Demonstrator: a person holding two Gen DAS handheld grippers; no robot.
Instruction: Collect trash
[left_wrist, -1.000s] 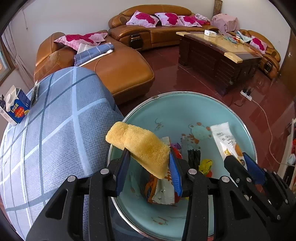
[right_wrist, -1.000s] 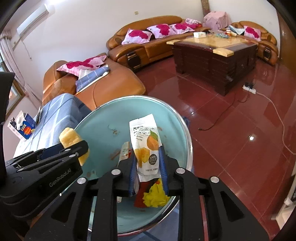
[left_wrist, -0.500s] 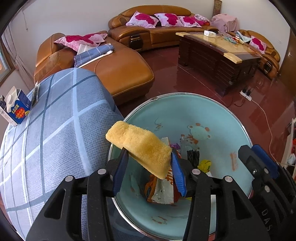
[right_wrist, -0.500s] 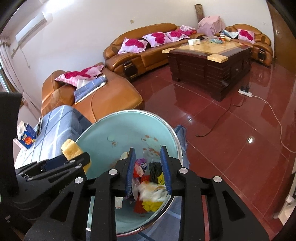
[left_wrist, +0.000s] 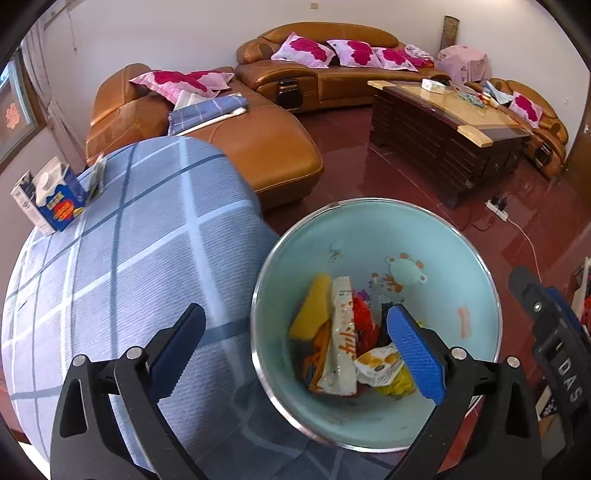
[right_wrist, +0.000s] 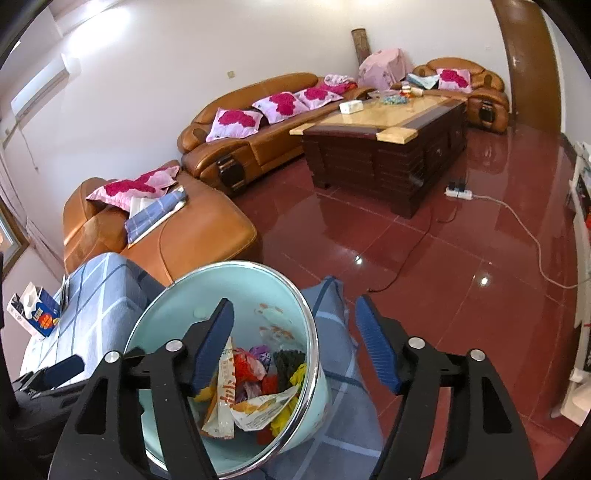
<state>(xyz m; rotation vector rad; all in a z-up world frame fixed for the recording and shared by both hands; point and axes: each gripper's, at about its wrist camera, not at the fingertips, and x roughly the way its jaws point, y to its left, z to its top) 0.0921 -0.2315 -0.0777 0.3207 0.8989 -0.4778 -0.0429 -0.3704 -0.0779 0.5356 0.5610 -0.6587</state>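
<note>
A pale green bin with a chrome rim (left_wrist: 461, 266) (right_wrist: 173, 302) stands at the edge of a table with a blue checked cloth (left_wrist: 122, 266). Inside lie a yellow sponge (left_wrist: 312, 312), a white snack wrapper (left_wrist: 341, 332), an orange-print pouch (left_wrist: 378, 365) (right_wrist: 258, 408) and other colourful wrappers. My left gripper (left_wrist: 295, 347) is open and empty above the bin's near left rim. My right gripper (right_wrist: 295, 347) is open and empty above the bin's right rim; it shows at the right of the left wrist view (left_wrist: 546, 325).
A blue and white carton (left_wrist: 55, 199) (right_wrist: 35, 314) stands on the far left of the table. Behind are brown leather sofas (left_wrist: 236, 144) with pink cushions, a dark wooden coffee table (left_wrist: 443, 125) and a red tiled floor (right_wrist: 461, 258) with a power strip and cables.
The left gripper opened and the yellow sponge dropped into the bin. The right gripper let go of the orange-print pouch, which now lies in the bin, then opened wide and drew back.
</note>
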